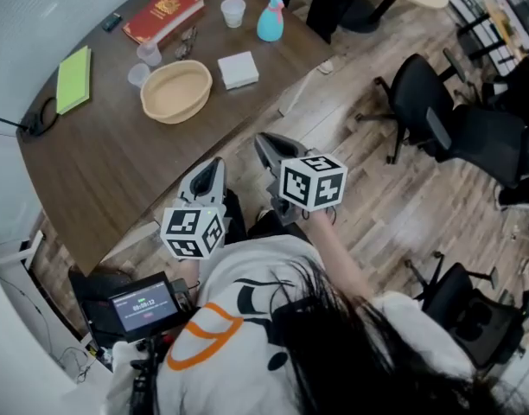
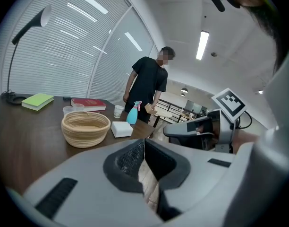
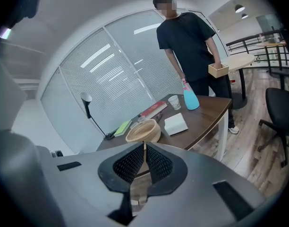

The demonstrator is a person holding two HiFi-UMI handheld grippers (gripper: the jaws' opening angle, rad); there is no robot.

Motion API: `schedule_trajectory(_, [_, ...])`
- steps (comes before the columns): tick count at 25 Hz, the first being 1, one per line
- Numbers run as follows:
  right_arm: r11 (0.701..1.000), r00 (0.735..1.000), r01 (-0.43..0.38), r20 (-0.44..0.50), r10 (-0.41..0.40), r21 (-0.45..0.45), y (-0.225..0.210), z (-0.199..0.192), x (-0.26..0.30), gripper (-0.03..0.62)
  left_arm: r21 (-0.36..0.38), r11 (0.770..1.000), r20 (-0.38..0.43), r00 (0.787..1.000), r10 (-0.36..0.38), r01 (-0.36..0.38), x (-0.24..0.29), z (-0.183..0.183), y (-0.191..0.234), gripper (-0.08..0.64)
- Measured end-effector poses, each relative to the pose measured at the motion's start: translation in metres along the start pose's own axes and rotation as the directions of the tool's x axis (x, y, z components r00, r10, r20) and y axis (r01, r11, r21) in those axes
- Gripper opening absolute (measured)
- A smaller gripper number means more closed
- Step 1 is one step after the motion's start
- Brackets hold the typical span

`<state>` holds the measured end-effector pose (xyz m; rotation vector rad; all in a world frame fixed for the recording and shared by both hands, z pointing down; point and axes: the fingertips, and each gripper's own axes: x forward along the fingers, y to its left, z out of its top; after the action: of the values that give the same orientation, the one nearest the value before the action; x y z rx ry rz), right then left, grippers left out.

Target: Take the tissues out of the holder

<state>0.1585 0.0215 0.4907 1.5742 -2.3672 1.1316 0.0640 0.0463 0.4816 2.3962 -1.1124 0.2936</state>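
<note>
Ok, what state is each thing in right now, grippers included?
Left gripper: shut, empty.
Right gripper: shut, empty.
Basket: upright, empty.
Tissue box: flat on the table.
Red book: closed.
Green notebook: closed.
Spray bottle: upright.
Cups: upright.

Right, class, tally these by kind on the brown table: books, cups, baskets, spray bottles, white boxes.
Books: 2, a red hardback book and a lime-green notebook
Clear plastic cups: 3
Woven straw basket: 1
Blue plastic spray bottle: 1
White square box: 1
Total: 8
</note>
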Motion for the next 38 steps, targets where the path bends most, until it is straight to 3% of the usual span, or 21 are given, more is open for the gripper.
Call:
schedule_trajectory(6, [0.999, 0.999, -0.038, -0.021, 0.037, -0.019, -0.010, -0.019, -0.038, 0.026, 0.013, 1.000, 0.005, 1.000, 0.025, -0.025, -0.011, -0.021, -0.045, 0.002])
schedule_trajectory(12, [0.996, 0.995, -0.090, -0.040, 0.089, -0.023, 0.002, -0.037, -0.057, 0.026, 0.012, 0.997, 0.003, 0.997, 0.080, -0.080, -0.034, -0.035, -0.060, 0.002])
schedule_trajectory(22, [0.992, 0.994, -0.101, -0.050, 0.098, -0.076, 0.022, -0.051, -0.064, 0.020, 0.032, 0.996, 0.016, 0.997, 0.078, -0.078, -0.055, -0.037, -0.064, 0.002])
schedule_trajectory(28, [0.989, 0.994, -0.104, -0.041, 0.100, -0.108, 0.063, -0.063, -0.070, 0.020, 0.031, 0.997, 0.034, 0.997, 0.069, -0.070, -0.094, -0.038, -0.054, 0.002])
schedule_trajectory(38, [0.990, 0.994, -0.081, -0.079, 0.072, -0.112, 0.089, -0.110, -0.072, 0.020, -0.004, 0.998, 0.018, 0.998, 0.063, -0.063, -0.129, -0.066, -0.036, 0.002])
